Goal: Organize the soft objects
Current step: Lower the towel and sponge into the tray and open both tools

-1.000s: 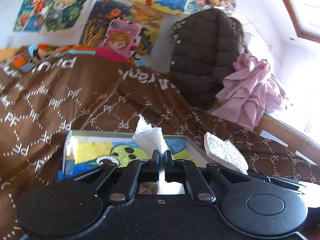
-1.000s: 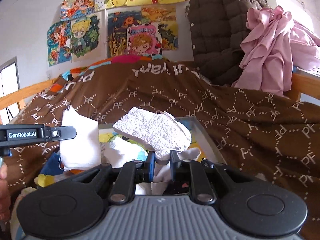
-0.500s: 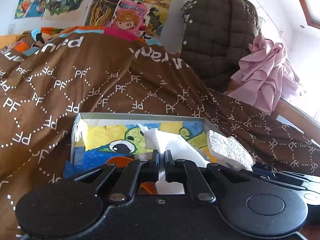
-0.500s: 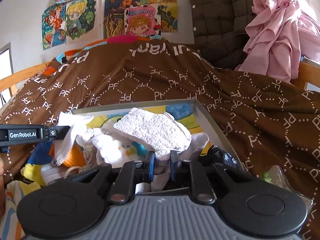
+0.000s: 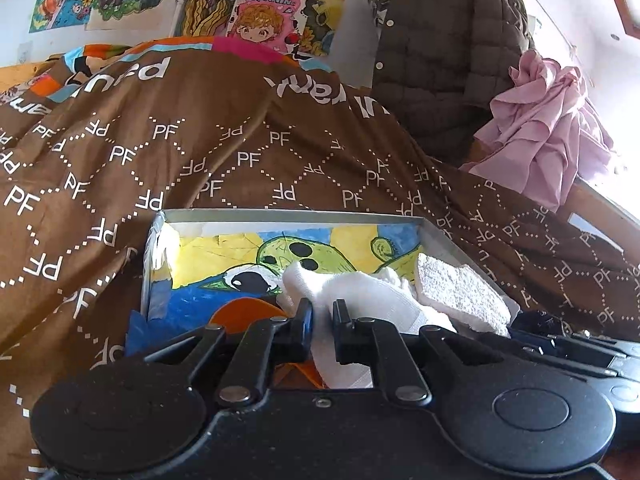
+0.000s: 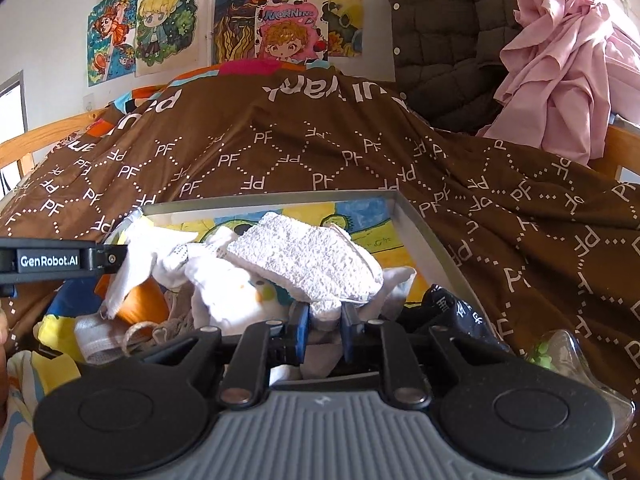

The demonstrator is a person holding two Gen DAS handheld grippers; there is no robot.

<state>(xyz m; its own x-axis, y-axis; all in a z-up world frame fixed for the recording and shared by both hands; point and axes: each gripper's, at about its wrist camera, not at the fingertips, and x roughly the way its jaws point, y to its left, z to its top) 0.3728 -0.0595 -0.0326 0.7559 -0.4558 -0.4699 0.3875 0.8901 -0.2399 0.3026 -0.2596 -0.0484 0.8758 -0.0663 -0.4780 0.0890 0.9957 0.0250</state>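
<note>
I have both grippers down over the open box (image 5: pixel 448 240) that sits on the brown bedspread (image 5: pixel 120 152), low in the middle of each view. The left gripper (image 5: pixel 322 312) has a thin white cloth (image 5: pixel 360 292) running between its jaws; those jaws have just been opening, a narrow gap shows on either side of the fabric, and I judge the pinch is being let go, the cloth now draped over the things in the box. The right gripper (image 6: pixel 323 320) has its jaws nearly together, pinching the lower edge of a folded, nubbly white towel (image 6: pixel 304 256) whose body lies on top of the pile inside the box.

As I read it, the task is well along. In the right wrist view the box already holds a heap: white cloths, a soft toy with an orange and blue patch (image 6: pixel 256 292), something orange (image 6: pixel 148 300), knitted pieces with a loop of twine at lower left. What is left is to free both pieces. A dark printed bag (image 6: pixel 452 304) and a clear wrapper (image 6: pixel 560 348) at lower right look like they lie outside the box.

The towel keeps its folded slab shape; the thin cloth is limp and creased.
</note>
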